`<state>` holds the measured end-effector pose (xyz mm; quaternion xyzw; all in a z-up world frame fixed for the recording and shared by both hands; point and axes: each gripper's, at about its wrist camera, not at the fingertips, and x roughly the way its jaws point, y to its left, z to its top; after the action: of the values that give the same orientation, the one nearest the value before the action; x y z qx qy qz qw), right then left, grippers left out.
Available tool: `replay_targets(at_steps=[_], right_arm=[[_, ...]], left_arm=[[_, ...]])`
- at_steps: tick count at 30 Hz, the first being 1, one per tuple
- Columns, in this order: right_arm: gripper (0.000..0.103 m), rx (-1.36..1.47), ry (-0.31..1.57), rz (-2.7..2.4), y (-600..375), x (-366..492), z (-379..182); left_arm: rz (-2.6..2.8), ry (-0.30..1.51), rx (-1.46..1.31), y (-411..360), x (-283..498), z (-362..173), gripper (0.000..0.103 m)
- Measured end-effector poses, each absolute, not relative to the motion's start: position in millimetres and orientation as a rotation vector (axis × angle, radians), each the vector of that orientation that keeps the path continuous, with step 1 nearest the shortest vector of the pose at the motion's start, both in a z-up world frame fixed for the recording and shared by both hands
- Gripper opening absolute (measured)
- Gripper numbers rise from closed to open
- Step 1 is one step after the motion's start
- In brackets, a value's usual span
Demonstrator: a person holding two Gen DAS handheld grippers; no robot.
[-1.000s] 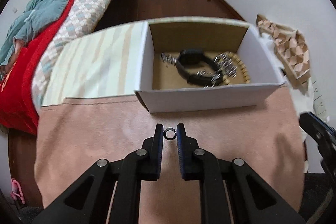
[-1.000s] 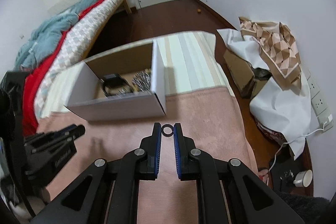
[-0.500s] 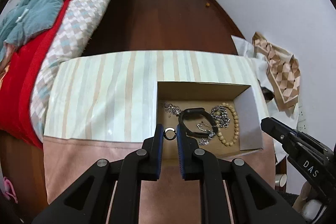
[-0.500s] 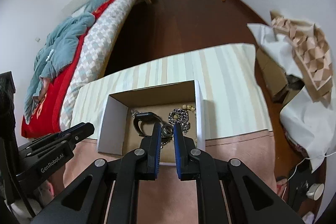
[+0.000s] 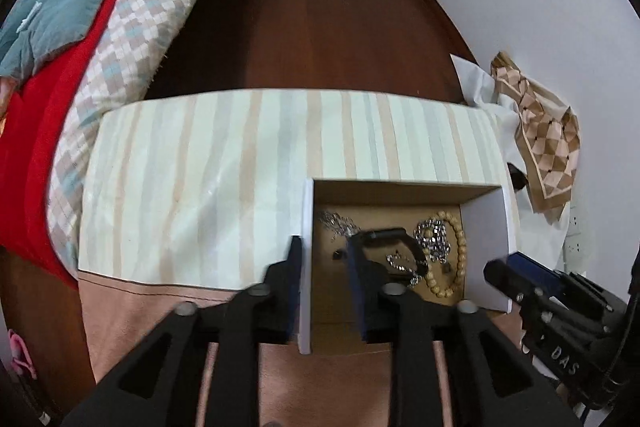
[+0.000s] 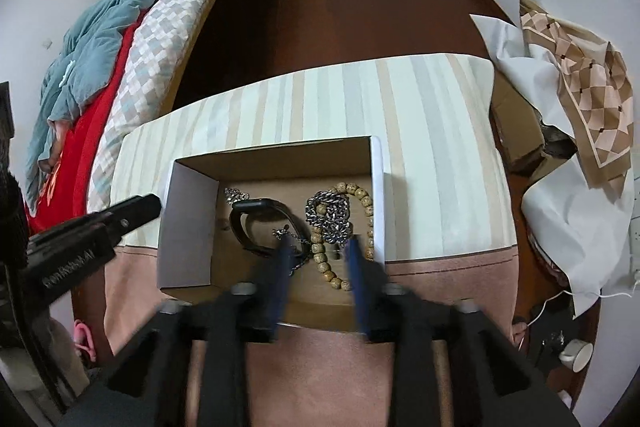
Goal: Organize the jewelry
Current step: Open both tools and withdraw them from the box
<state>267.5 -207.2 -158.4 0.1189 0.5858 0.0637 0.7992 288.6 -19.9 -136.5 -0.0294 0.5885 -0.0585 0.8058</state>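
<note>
An open cardboard box (image 5: 306, 267) (image 6: 186, 227) sits on the table and holds a black band (image 5: 384, 237) (image 6: 256, 223), a silver chain (image 5: 434, 241) (image 6: 330, 213), a wooden bead bracelet (image 5: 460, 255) (image 6: 362, 197) and smaller silver pieces. My left gripper (image 5: 322, 251) is open and empty, its jaws astride the box's left wall. A small dark piece (image 5: 338, 255) lies on the box floor between its jaws. My right gripper (image 6: 318, 247) is open and empty above the right part of the box. No ring shows in either gripper.
The table has a striped cloth (image 5: 208, 187) at the back and a pink cloth (image 6: 340, 367) in front. A bed (image 5: 80, 27) stands at the left. White paper and a patterned cloth (image 6: 580, 87) lie on the right. Dark wooden floor lies beyond the table.
Both grippers, each shut on a small ring, moved over the box and have opened. The rings no longer sit between the fingertips.
</note>
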Motion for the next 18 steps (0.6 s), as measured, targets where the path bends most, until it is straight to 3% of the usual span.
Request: replay_targets(at_steps=[2, 5, 11, 12, 14, 18], right_arm=[[0.047, 0.247, 1.243, 0.129, -209.2, 265.5, -153.0], [0.048, 0.235, 1.228, 0.118, -210.0, 262.5, -144.2], [0.082, 0.116, 1.175, 0.035, -207.8, 247.7, -120.6], [0.089, 0.097, 1.175, 0.026, -205.6, 244.5, -119.1], [0.096, 0.059, 1.181, 0.009, -203.6, 238.6, -117.6], [0.102, 0.016, 1.195, -0.017, -197.2, 225.3, -117.4]], left_arm=[[-0.104, 1.233, -0.065, -14.4, 287.4, -128.6, 0.046], [-0.079, 1.197, -0.058, -7.6, 281.9, -118.4, 0.053], [-0.023, 1.151, -0.034, 4.6, 257.9, -106.0, 0.058], [-0.013, 1.143, -0.030, 6.5, 251.1, -104.9, 0.063], [0.009, 1.132, -0.028, 9.9, 241.6, -103.6, 0.088], [0.039, 1.125, -0.008, 10.8, 224.4, -103.8, 0.098]])
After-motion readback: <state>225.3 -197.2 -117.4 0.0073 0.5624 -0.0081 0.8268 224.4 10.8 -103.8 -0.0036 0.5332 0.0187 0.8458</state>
